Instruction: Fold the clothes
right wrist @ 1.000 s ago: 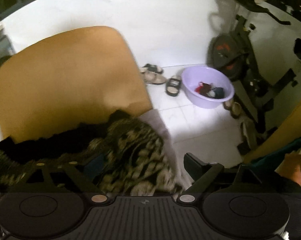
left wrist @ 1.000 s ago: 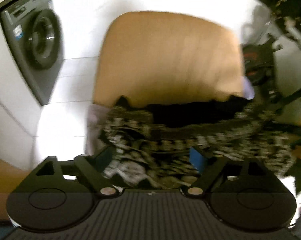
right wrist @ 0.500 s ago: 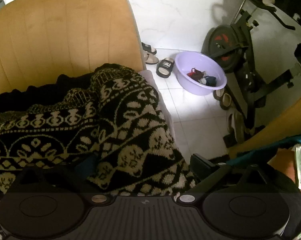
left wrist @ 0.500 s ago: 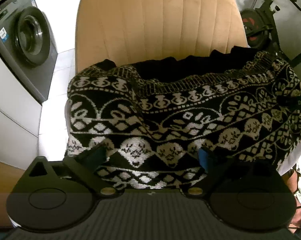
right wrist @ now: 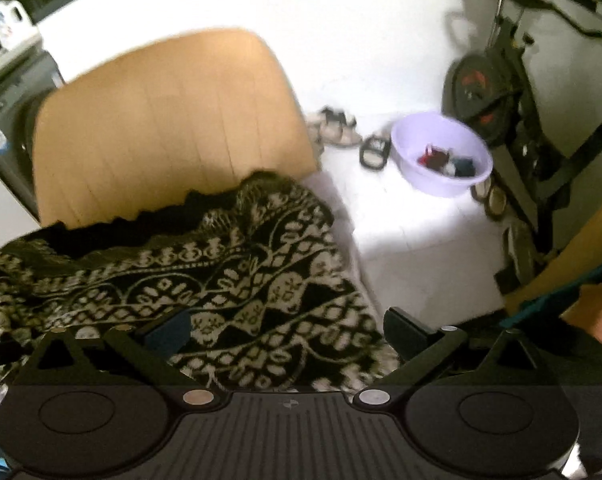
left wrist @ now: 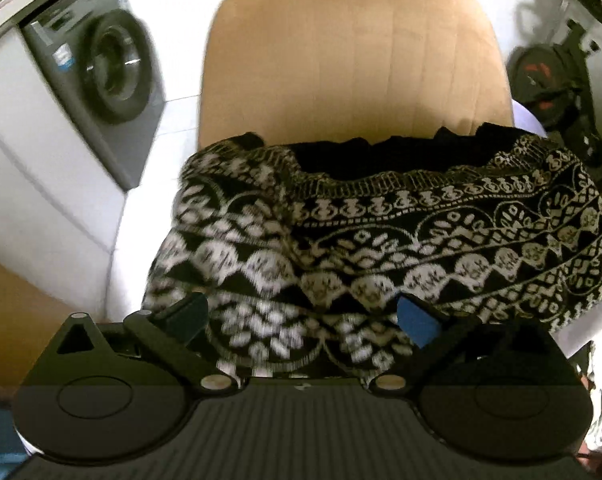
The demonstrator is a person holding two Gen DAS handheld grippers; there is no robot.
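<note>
A black-and-white patterned knit garment (left wrist: 381,240) lies spread over the seat of a tan chair (left wrist: 353,64), with a black garment (left wrist: 381,156) showing behind it. My left gripper (left wrist: 301,316) is open, its jaws wide apart just above the knit's near left part. The knit also shows in the right wrist view (right wrist: 221,280). My right gripper (right wrist: 285,328) is open over the knit's near right corner, its right finger past the cloth edge. Neither gripper holds anything.
A grey washing machine (left wrist: 101,72) stands left of the chair. On the white tiled floor to the right are a lilac basin (right wrist: 441,156) with small items, sandals (right wrist: 341,128) and an exercise bike (right wrist: 501,92). A wooden edge (right wrist: 581,248) is at the far right.
Both grippers have pulled back and tilted a little; the chair back shows more and the knit sits lower in view than half a second ago. Both stay open.
</note>
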